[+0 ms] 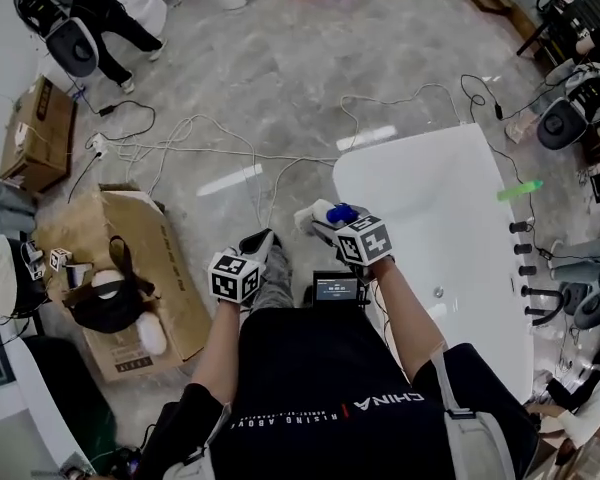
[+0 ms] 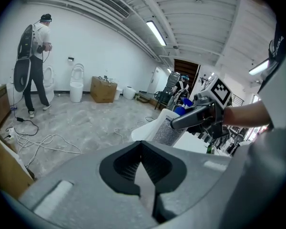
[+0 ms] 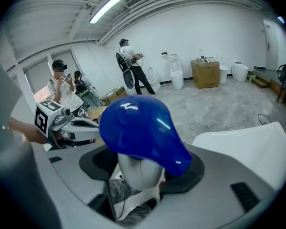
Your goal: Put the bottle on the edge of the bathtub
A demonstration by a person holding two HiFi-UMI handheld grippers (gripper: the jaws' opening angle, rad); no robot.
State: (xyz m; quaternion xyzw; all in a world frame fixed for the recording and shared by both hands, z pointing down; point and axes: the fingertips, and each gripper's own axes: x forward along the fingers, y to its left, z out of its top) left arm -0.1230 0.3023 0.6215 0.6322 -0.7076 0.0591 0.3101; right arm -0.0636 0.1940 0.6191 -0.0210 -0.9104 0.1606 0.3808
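Bottle [image 3: 139, 128] in right gripper [image 1: 325, 223] jaws, near bathtub [image 1: 460, 228] rim, cables [image 1: 180, 148] across floor [image 1: 300, 68]

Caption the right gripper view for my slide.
Right hand-held gripper grips a blue-capped bottle, white bathtub ahead at right.

- The bathtub [image 1: 380, 160] stands on the floor ahead of me to the right.
- My right gripper [image 1: 322, 224] is just beside the tub's left edge.
- The bottle [image 1: 334, 214] sits between that gripper's jaws, just left of the tub's edge.
- My left gripper [image 1: 260, 242] is left of the right one, apart from it, over the floor.
- An open cardboard box [image 1: 170, 278] lies on the floor to my left, near my left gripper.
- Cables [image 1: 195, 138] trail over the floor ahead, between that box and the tub.
- A second box [image 1: 35, 133] stands further left, beyond the cables.
- A row of taps [image 1: 525, 258] sits on the tub's right edge.
- A person [image 1: 90, 13] stands far ahead to the left, well apart from me.
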